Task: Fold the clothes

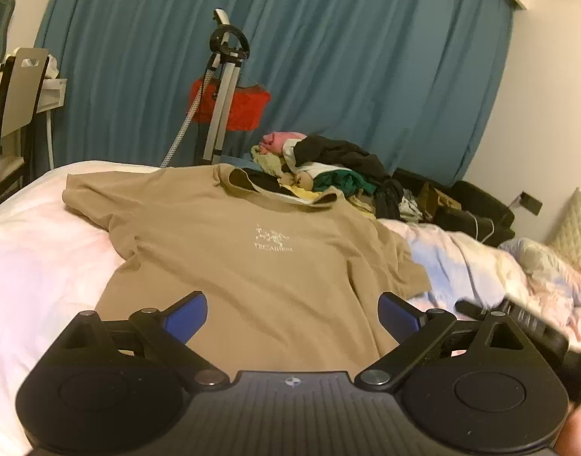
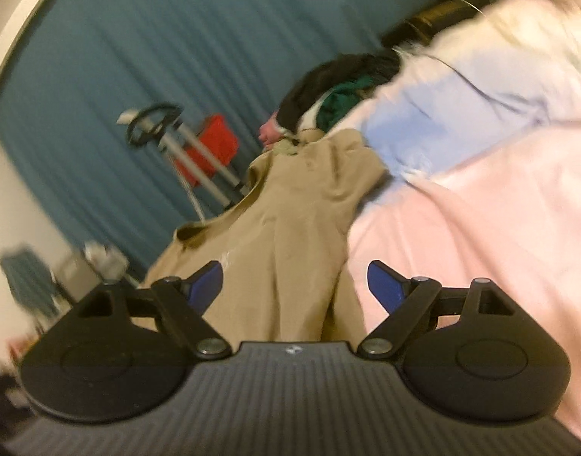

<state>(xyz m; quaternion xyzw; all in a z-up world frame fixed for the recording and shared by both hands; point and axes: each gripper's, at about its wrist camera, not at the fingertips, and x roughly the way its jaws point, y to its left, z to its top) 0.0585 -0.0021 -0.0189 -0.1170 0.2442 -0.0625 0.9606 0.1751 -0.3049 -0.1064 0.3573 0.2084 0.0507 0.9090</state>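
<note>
Teal curtains (image 1: 328,57) close the far side of the room, and in front of them the bed (image 1: 36,258) with its pale pink sheet carries your work. On that sheet the tan T-shirt (image 1: 252,266) lies spread out flat with the front up, a small white logo on the chest, the collar toward the curtains and the hem toward you. Its left sleeve lies out on the sheet; its right sleeve is crumpled against a rumpled pastel duvet (image 1: 480,258).

Your left gripper (image 1: 292,315) hovers over the lower part of the shirt, its jaws wide apart and holding nothing. Your right gripper (image 2: 295,285) is tilted strongly to one side, so its view is rotated and blurred; its jaws are also wide and hold nothing. In that view the left blue finger (image 2: 209,281) is above the shirt (image 2: 290,228) and the right one is above the pink sheet.

Just behind the collar a pile of mixed clothes (image 1: 328,167) touches the shirt and lies partly on its neckline, with black, green, yellow and pink pieces. Behind the bed a garment steamer stand (image 1: 226,87) rises, with something red (image 1: 237,106) hanging on it. At the far left you see a chair (image 1: 13,114) beside a white desk (image 1: 43,95).
</note>
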